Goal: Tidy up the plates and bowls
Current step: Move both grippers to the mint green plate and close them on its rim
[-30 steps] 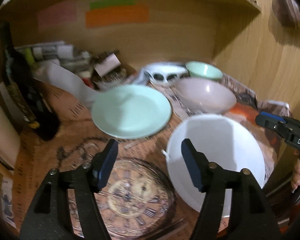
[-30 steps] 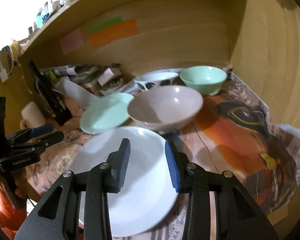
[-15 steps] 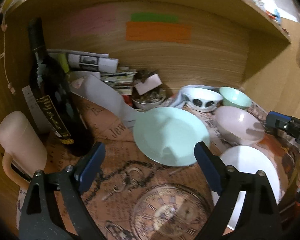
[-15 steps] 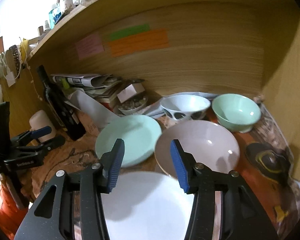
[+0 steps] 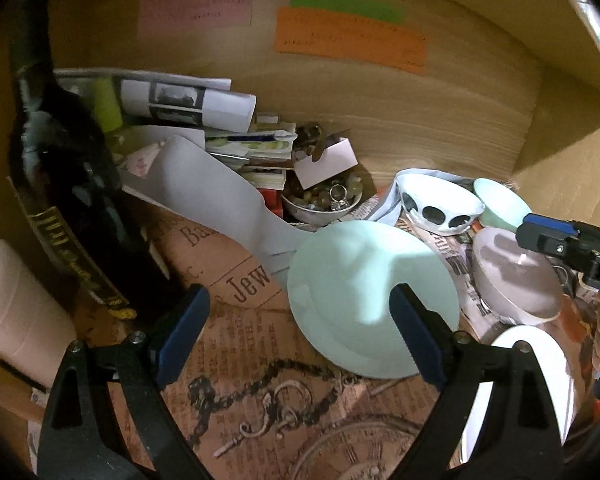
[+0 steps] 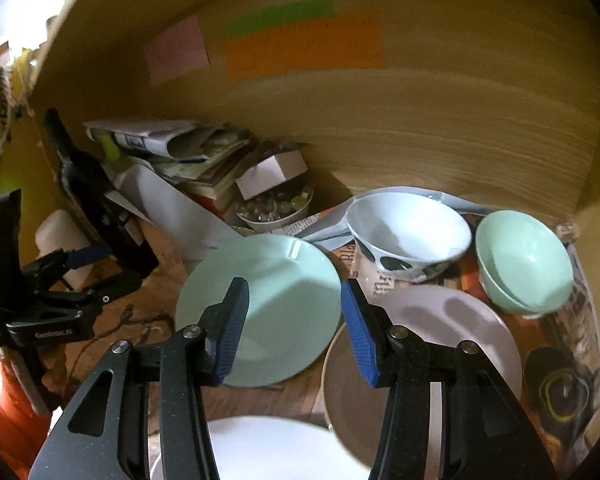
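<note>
- Mint plate (image 5: pixel 374 300) lies flat on the tabletop (image 5: pixel 228 360), mid-scene, on the printed paper covering. It's round, so no long axis to align to; only the approach side matters.
- Left tool (image 5: pixel 300 336) is wide open and holds nothing. Its right finger overlaps the plate's near edge in its own view, while the left finger sits over bare paper. So the plate is ahead and slightly right of this tool.
- Right tool (image 6: pixel 294 328) is open about halfway and also empty. In its view the plate (image 6: pixel 260 308) is dead ahead, with the near-right rim between the fingers.
- My read: both tools are close to the plate and the right one is better centred on its rim. Which is nearer, I can't tell for sure.
- Other crockery:
  - pinkish-grey bowl (image 6: pixel 424 360) is just right of the plate; rims touching or apart, can't tell
  - white plate (image 6: pixel 260 450) is nearest, at the front edge
  - spotted bowl (image 6: pixel 408 236) and mint bowl (image 6: pixel 524 260) are far right, near the back wall
- Dark bottle (image 5: pixel 68 184) and pink mug (image 5: pixel 16 320) stand at far left, well apart from the plate and not in the approach path.
- Risk, as I judge it: a flat plate gives little rim to grip, so the tool likely has to come in low from the near edge.
</note>
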Available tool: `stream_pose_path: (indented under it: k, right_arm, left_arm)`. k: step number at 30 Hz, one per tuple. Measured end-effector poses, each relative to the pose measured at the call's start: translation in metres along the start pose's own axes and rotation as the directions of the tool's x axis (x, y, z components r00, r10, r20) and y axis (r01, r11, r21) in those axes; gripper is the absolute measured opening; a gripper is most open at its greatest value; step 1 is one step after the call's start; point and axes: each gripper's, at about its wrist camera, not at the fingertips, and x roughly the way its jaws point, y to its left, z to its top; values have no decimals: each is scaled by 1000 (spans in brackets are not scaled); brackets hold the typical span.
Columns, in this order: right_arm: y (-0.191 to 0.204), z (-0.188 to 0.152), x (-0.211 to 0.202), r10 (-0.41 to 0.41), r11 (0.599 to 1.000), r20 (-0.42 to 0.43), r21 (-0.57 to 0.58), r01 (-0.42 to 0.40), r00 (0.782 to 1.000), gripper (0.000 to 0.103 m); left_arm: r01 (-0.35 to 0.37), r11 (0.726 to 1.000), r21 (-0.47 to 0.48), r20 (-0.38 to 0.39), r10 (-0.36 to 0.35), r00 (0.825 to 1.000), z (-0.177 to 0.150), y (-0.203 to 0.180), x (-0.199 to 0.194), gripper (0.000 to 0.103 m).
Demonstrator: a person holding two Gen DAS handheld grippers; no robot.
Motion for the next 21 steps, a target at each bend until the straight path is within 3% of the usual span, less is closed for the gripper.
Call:
stream_pose_path:
  k: [7, 14, 21]
  right_arm:
    - [-6, 9, 45, -17, 999, -118, -40, 13, 993, 44]
    - [-24, 21, 79, 39, 999, -199, 39, -32, 979, 44]
    - [-15, 19, 108, 18, 999, -312, -21, -26, 950, 44]
  left_arm:
    - [-14, 1000, 7, -81, 14, 997, 5, 3, 42, 92]
    - [11, 1000, -9, -193, -13, 981, -2, 9, 81, 92]
    - [40, 999, -7, -230, -41, 972, -12, 9, 92, 92]
